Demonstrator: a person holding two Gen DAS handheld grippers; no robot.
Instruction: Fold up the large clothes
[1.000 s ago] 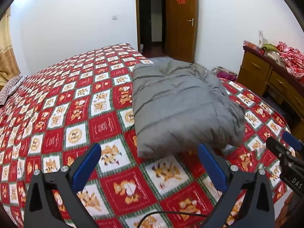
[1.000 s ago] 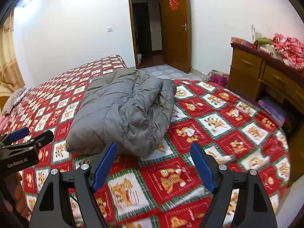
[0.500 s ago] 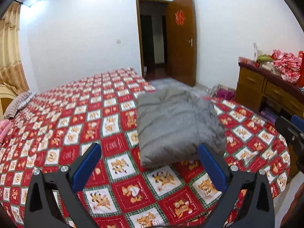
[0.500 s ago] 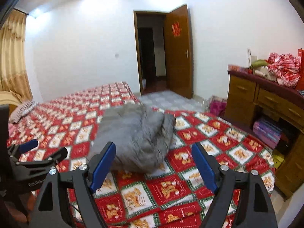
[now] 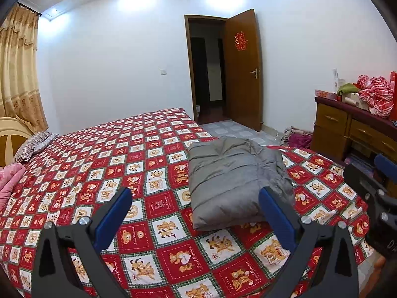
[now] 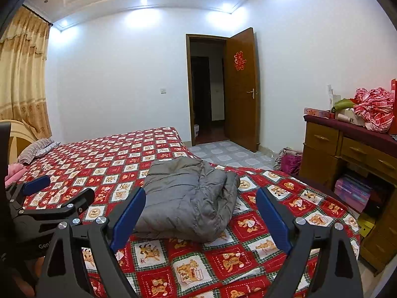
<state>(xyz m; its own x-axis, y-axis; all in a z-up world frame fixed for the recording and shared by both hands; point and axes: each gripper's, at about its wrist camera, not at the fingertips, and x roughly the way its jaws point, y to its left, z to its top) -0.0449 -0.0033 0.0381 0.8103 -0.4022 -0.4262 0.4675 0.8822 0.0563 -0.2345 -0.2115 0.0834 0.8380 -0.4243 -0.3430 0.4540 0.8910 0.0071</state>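
A grey padded jacket [image 5: 230, 181] lies folded into a thick bundle on the red bear-print bed cover [image 5: 99, 173], near the bed's foot corner. My left gripper [image 5: 194, 198] hovers above and short of it, open, with nothing between its blue pads. In the right wrist view the jacket [image 6: 191, 198] lies just beyond my right gripper [image 6: 200, 196]. Those jaws are opening, and nothing is between them. The two grippers are side by side: the left gripper [image 6: 49, 198] shows at that view's left edge. Neither touches the jacket.
A wooden dresser [image 5: 347, 129] stands right of the bed with a red plaid cloth [image 5: 374, 94] heaped on top. A door [image 5: 243, 69] hangs open at the back. A striped pillow [image 5: 32, 144] and pink fabric [image 5: 7, 181] lie at the bed's left. Clothes [image 5: 297, 139] sit on the floor.
Both grippers have risen, drawn back from the jacket and tilted up, so more of the room shows. The jacket lies still. The right jaws stand a little wider.
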